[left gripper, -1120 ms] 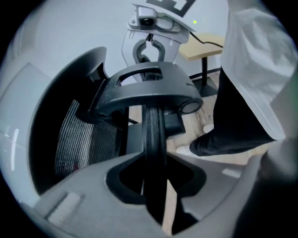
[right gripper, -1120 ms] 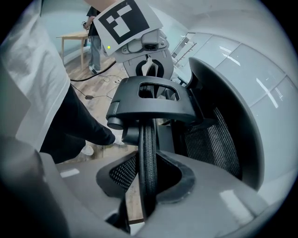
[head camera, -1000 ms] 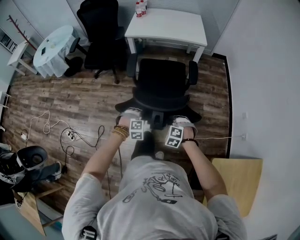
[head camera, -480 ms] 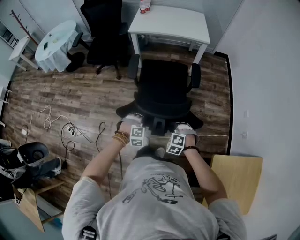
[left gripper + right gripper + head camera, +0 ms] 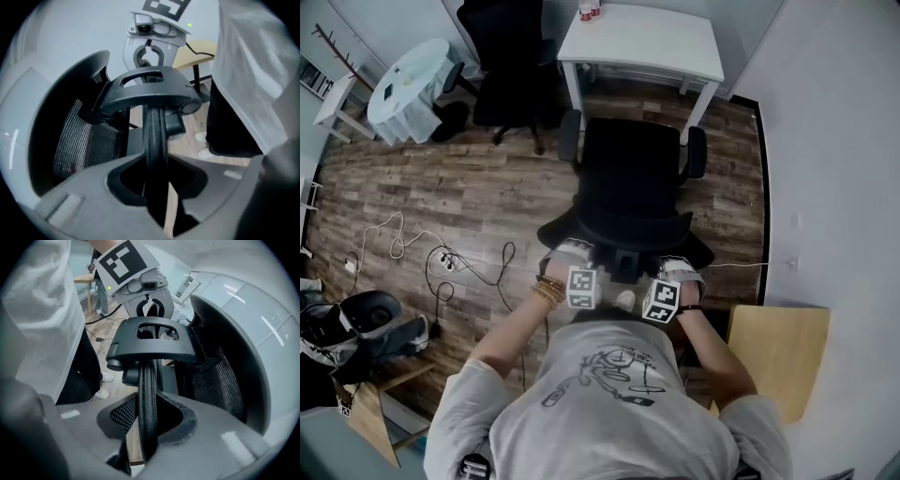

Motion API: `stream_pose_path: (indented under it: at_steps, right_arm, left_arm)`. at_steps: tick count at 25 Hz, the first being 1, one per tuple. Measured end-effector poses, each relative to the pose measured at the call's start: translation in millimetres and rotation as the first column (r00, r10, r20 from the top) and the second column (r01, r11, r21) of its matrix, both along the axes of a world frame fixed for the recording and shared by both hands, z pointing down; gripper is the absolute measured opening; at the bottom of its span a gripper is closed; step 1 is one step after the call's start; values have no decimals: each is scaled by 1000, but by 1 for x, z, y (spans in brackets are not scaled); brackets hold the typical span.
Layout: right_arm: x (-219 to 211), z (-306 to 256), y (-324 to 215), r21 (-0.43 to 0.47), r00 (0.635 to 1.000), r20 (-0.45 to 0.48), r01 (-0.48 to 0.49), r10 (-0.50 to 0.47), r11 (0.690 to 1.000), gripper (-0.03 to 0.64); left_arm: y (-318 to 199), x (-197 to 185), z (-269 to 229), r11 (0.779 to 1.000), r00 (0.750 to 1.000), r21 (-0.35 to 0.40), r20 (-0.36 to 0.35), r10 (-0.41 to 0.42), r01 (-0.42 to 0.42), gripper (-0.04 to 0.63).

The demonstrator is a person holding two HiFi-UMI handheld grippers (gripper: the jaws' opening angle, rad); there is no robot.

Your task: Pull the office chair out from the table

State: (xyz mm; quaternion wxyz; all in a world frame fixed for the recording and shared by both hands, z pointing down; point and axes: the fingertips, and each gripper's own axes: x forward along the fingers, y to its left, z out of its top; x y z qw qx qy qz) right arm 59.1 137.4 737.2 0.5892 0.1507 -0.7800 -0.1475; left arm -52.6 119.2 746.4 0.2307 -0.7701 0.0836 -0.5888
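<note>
On the wood-plank floor (image 5: pixel 441 197), just short of the white rectangular table (image 5: pixel 642 42), stands the black office chair (image 5: pixel 633 178). It has a mesh backrest, a padded seat and two armrests, and its seat faces the table, clear of the tabletop's edge. The left gripper (image 5: pixel 154 164) and the right gripper (image 5: pixel 147 413) each pinch the ribbed top rim (image 5: pixel 148 380) of its backrest, on either side of a curved black bracket (image 5: pixel 150 89).

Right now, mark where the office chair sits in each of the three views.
Head view: office chair at centre, just below the white table.
Left gripper view: its black rim runs up the middle, clamped in the left hand-held gripper.
Right gripper view: same rim, centre, clamped in the right hand-held gripper.
Shared landmark: the wood floor.
</note>
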Motion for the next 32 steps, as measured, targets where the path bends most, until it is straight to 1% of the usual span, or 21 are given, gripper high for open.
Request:
stream_pose_path:
  at_steps: [3,6,10,14,17,20,22,25,27,28,29,30,31,32]
  right_arm:
    - [-1,0,6,1,1000,-3,-4,4,1000,109]
    - [-2,1,11,-2,1000,-7,-6,6,1000,109]
    - [-3,0,20,-8,1000,2,-13,13,1000,112]
    - [-3,-3,21,-29,998,48,-41,42,999,145]
    - [0,-10,23,-49,998,48,-49,52,998,161]
    - [7,-23,29,-57,997,57,-57,60,997,151]
    - [13,-34,32,-58,995,66,-64,68,996,144]
    - [19,-51,35,-47,994,78,-70,74,996,130]
    - [20,-67,35,-38,990,115,-80,84,996,97]
    - [19,-77,35,-39,985,147,-88,93,995,85]
    - [16,-88,34,-46,977,187,-97,104,994,71]
    - [12,-100,33,-57,965,233,-107,118,993,48]
    - [8,-112,32,-67,950,283,-117,132,991,41]
    - [3,-126,30,-74,931,334,-127,144,989,41]
  left_arm:
    - [5,-1,0,1000,1000,5,-15,-3,3,112]
    - [11,-2,1,1000,1000,13,-15,-1,1,112]
    - [19,-2,-2,1000,1000,5,-25,6,-5,118]
    - [24,-2,-5,999,1000,-44,-25,-16,14,152]
    - [31,-3,-18,997,999,-80,-39,-28,25,156]
    - [40,-4,-36,990,993,-126,-94,-69,57,155]
    - [43,-4,-48,982,984,-170,-140,-107,83,155]
    - [47,-2,-71,970,966,-223,-213,-149,100,153]
    - [49,2,-89,969,950,-230,-269,-156,94,147]
    - [49,4,-99,968,938,-235,-305,-162,90,147]
    - [49,7,-110,965,921,-245,-350,-174,90,142]
    - [49,11,-123,962,895,-258,-401,-193,91,128]
    - [47,14,-138,958,862,-272,-459,-215,94,116]
    - [44,18,-152,954,822,-285,-517,-239,98,100]
